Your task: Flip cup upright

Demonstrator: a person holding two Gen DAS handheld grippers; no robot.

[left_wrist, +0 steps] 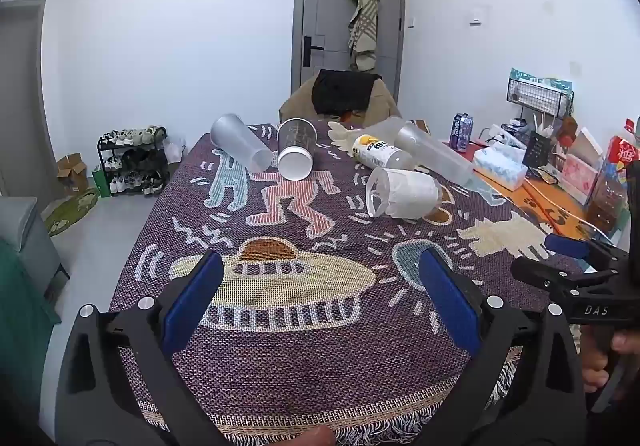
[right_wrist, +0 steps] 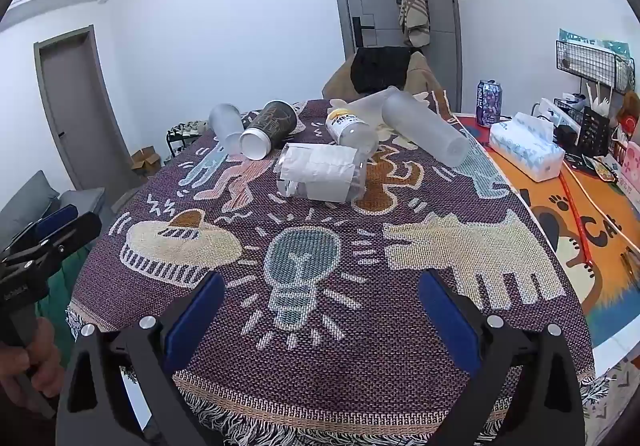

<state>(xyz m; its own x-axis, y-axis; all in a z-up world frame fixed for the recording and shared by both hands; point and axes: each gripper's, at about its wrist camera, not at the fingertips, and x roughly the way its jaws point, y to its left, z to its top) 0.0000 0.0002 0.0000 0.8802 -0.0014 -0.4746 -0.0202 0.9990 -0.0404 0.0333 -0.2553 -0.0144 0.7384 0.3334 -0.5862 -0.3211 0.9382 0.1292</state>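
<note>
Several plastic cups lie on their sides at the far half of a patterned cloth. The nearest is a clear cup with a white label (left_wrist: 402, 193), also in the right wrist view (right_wrist: 320, 172). Behind it lie a dark printed cup with a white base (left_wrist: 296, 154) (right_wrist: 270, 128), a frosted cup at the left (left_wrist: 240, 142) (right_wrist: 228, 126), a yellow-labelled cup (left_wrist: 380, 152) (right_wrist: 350, 128) and a long frosted cup at the right (left_wrist: 434, 152) (right_wrist: 424, 128). My left gripper (left_wrist: 320, 298) is open and empty over the near cloth. My right gripper (right_wrist: 320, 310) is open and empty too.
The woven cloth (left_wrist: 320, 366) covers the table to its fringed front edge. At the right on an orange mat stand a tissue box (right_wrist: 526, 152), a drink can (right_wrist: 488, 102) and a wire rack with small items (right_wrist: 592, 86). A chair (left_wrist: 340, 94) stands behind the table.
</note>
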